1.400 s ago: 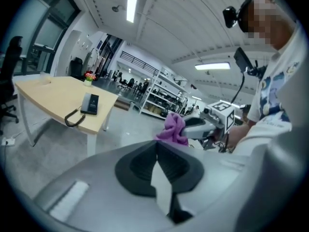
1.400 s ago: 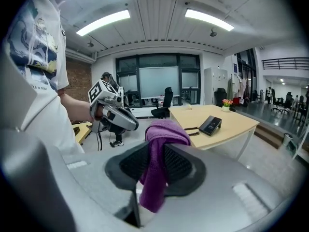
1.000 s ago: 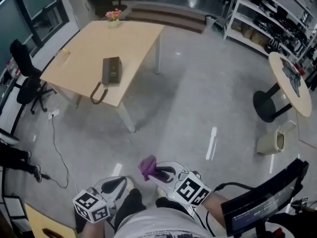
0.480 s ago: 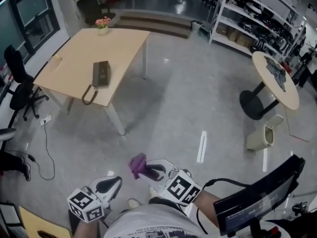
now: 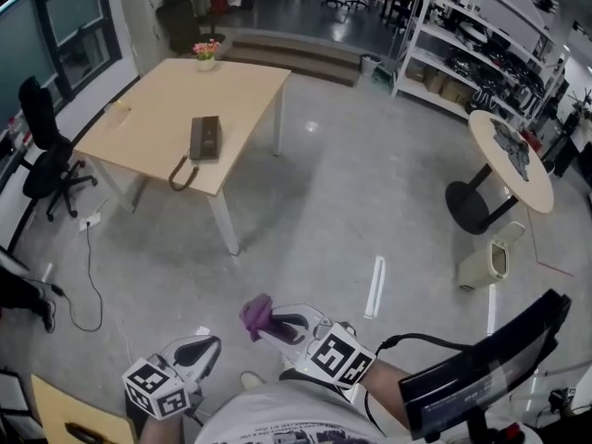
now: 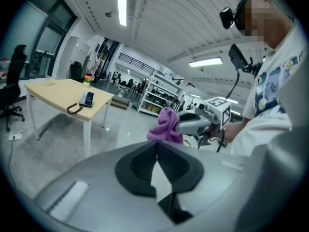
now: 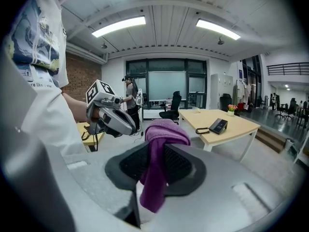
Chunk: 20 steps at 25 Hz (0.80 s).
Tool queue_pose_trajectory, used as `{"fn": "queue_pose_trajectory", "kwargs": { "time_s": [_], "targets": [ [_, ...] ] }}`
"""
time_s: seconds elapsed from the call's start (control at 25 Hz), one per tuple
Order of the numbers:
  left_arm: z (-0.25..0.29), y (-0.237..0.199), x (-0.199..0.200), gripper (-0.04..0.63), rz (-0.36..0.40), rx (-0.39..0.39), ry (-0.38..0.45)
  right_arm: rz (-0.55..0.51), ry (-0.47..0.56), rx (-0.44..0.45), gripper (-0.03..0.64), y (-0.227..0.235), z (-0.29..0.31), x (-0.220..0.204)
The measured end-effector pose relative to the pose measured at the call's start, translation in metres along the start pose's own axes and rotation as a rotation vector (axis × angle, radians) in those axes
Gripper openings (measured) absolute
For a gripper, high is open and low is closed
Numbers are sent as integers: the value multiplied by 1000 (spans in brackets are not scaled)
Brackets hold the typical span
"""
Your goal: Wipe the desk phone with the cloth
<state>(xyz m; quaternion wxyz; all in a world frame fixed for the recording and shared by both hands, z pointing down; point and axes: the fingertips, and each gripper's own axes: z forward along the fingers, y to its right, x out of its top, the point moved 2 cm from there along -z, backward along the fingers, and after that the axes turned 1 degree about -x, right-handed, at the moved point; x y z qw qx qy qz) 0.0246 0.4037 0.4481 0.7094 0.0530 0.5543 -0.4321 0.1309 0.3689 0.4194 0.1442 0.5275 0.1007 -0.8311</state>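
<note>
The dark desk phone (image 5: 204,138) lies near the front edge of a light wooden table (image 5: 157,109), far from me. Its corded handset (image 5: 182,174) lies beside it at the edge. Both grippers are low, close to the person's body. My right gripper (image 5: 268,326) is shut on a purple cloth (image 5: 256,314), which drapes over and between its jaws (image 7: 161,144). My left gripper (image 5: 207,345) is shut with nothing in it; its jaws meet (image 6: 156,147). The left gripper view shows the cloth (image 6: 166,125) and the phone (image 6: 87,98) on the distant table.
A black office chair (image 5: 42,146) stands left of the table and a flower pot (image 5: 205,52) sits at its far edge. A round table (image 5: 509,155), a beige bin (image 5: 483,265) and shelves (image 5: 490,44) are on the right. A cable (image 5: 88,276) lies on the floor.
The head view has shifted a little, so the table and phone sit slightly differently in it. Both grippers stay low by the body, the right one still holding the cloth.
</note>
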Motion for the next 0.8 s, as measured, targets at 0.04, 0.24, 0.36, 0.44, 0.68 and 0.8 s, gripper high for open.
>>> {"fn": "queue_pose_trajectory", "kwargs": {
  "time_s": [0.04,0.24,0.36,0.44,0.68,0.8],
  "targets": [
    [-3,-1,-3,5,-2,2,4,-4,-3,0,91,-3,1,0],
    [-24,-5,-12,5,-11,27,38,-36,-19,25,91,-19,14,5],
    [-41,-10,-18,5,-53,45,80,-63,-26,51,91,-29,27,11],
    [-53,-16,-20,5,-105,61,124,-83,-27,68,91,-33,37,14],
    [-89,-32,-42,5,-155,174,158,-135,-26,169,91,-48,71,28],
    [-104,-42,-50,5,-201,219,167,-163,-29,222,91,-55,88,34]
  ]
}}
